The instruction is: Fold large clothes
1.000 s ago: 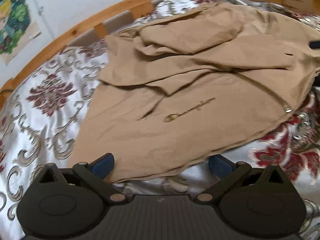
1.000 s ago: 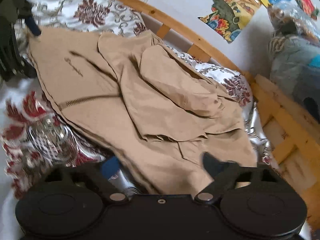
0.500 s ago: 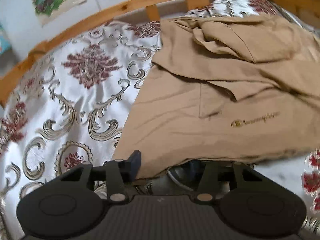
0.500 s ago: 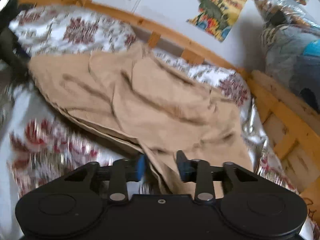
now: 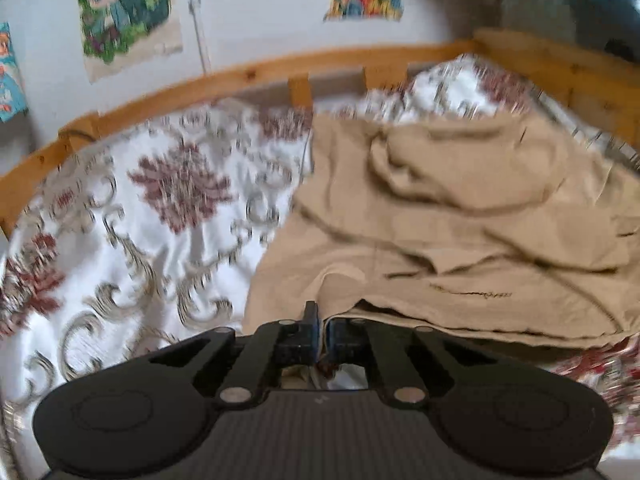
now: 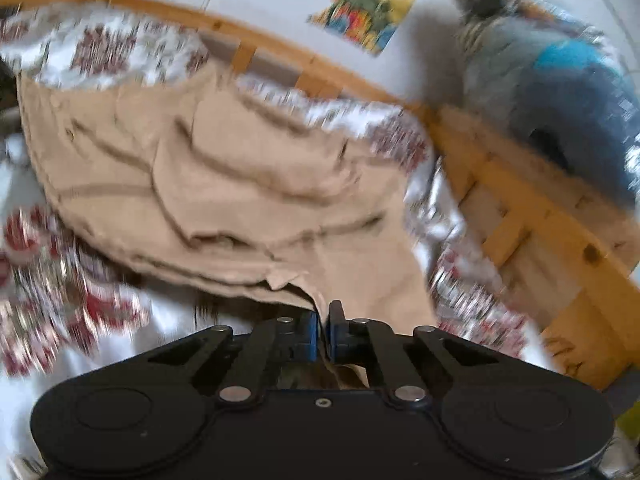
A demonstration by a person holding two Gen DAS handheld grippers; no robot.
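Fingers of the left gripper pinch the near hem of a tan hooded jacket, their jaws having just closed on the cloth. Across the garment, the right gripper clamps another stretch of the same hem, its jaws also just closed, with a fold of fabric caught between the blue pads. Both edges lift slightly off the floral bedspread, where the jacket lies crumpled, sleeves folded across its body. Behind it runs a wooden bed rail, with bright posters on the pale wall.
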